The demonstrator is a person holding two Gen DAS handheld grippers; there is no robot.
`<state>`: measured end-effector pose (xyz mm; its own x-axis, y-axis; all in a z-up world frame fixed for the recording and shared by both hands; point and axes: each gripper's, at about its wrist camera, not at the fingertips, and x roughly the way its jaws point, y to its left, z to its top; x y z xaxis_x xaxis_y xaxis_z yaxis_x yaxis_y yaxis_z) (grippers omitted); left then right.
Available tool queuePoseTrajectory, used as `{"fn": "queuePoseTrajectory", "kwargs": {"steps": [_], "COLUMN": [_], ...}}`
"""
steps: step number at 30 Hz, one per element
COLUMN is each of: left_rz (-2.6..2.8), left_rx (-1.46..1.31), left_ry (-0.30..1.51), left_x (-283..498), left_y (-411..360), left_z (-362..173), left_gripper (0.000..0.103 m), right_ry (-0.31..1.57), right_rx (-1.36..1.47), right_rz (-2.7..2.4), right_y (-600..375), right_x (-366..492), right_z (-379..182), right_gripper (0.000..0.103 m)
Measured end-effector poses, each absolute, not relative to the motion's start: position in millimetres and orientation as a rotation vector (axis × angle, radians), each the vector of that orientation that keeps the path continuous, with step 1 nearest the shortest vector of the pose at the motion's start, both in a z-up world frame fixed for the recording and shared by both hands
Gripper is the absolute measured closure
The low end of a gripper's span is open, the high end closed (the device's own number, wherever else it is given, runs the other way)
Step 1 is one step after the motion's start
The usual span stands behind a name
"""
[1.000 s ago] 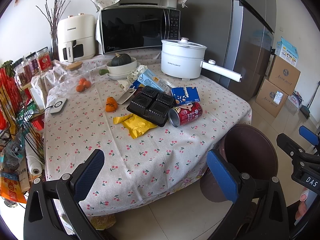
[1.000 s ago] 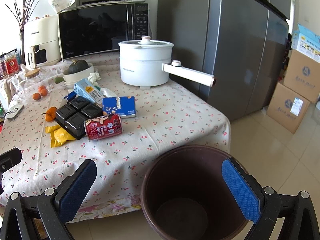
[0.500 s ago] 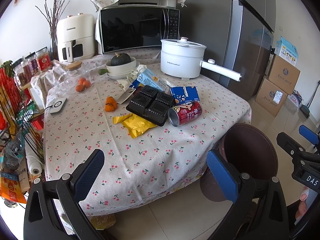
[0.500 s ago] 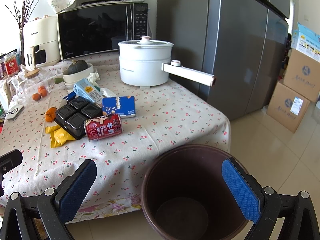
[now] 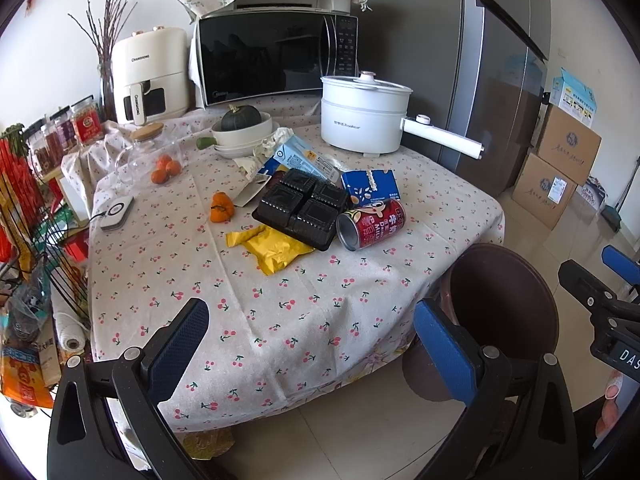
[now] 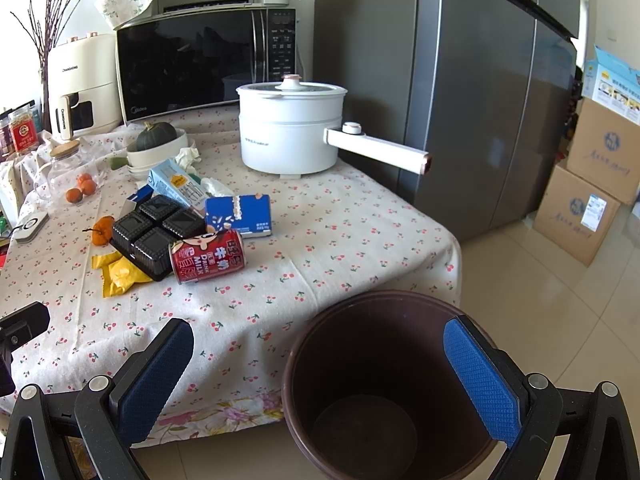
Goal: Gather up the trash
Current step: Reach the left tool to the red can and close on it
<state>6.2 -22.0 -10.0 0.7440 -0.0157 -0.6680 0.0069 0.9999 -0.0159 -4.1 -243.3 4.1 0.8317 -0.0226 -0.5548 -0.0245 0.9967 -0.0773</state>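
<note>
The left gripper [image 5: 310,334] hung before the worktop [image 5: 256,304] edge, fingers spread and holding nothing; the right gripper [image 6: 320,358] hung over the brown bin [image 6: 384,392] on the floor, fingers likewise spread; the trash lay clustered mid-worktop: a red can [image 5: 372,229] on its side touching a black tray [image 5: 302,208], a yellow wrapper [image 5: 272,249] just beside, a blue carton [image 5: 370,187] behind.

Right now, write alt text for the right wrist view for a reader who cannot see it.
An open right gripper hovers over an empty brown bin beside a cherry-print table. On it lie a red milk can on its side, a black tray, a yellow wrapper and blue cartons.
</note>
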Motion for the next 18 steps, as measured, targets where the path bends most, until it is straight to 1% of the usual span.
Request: {"fn": "queuePoseTrajectory", "kwargs": {"steps": [7,13,18], "left_rz": [-0.032,-0.177,-0.218], "left_rx": [-0.003,0.01,0.153], "left_ry": [0.741,0.738,0.731], "left_x": [9,15,35], "left_y": [-23,-29,-45], "left_z": [-11,-2,0], "left_gripper": [0.0,0.0,0.0], "right_ry": [0.588,0.596,0.639], "right_rx": [-0.081,-0.063,-0.121], "right_rz": [0.004,0.028,0.041], "right_y": [-243,-245,-248], "right_x": [-4,3,31], "right_z": [4,15,35], "right_gripper": [0.0,0.0,0.0]}}
